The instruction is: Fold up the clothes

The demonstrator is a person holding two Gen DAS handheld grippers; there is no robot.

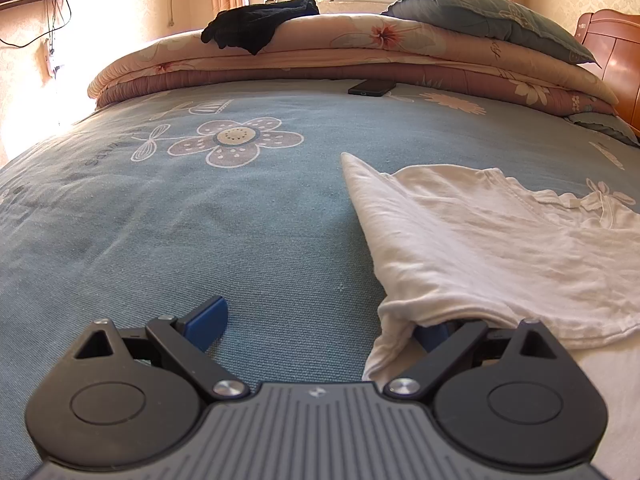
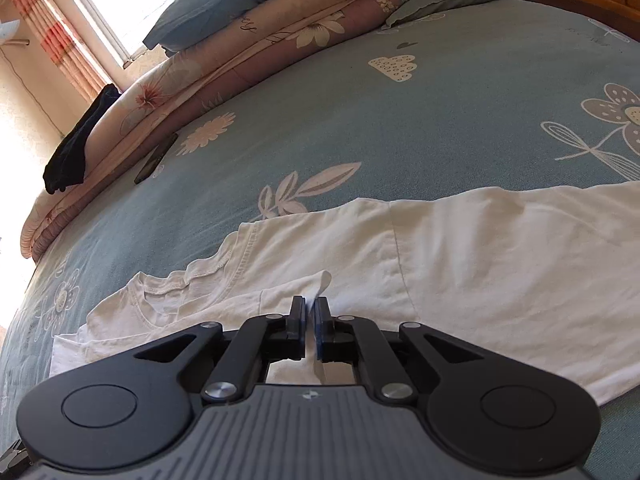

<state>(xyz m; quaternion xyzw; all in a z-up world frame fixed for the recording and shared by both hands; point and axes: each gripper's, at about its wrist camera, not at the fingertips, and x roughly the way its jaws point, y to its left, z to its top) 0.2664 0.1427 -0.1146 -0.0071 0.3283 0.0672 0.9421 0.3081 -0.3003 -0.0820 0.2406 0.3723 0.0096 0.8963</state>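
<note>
A white T-shirt lies spread on the blue flowered bedsheet, its collar toward the far right in the left wrist view. My left gripper stands open at the shirt's near left corner. Its left blue pad is bare over the sheet, and the shirt's hem drapes over the right finger and hides it. In the right wrist view the T-shirt runs across the bed. My right gripper is shut on a pinched fold of it near the sleeve, and a peak of cloth sticks up past the pads.
Folded floral quilts are stacked at the far side of the bed, with a blue-grey pillow and a black garment on top. A dark phone lies on the sheet beside them. A wooden headboard stands at the right.
</note>
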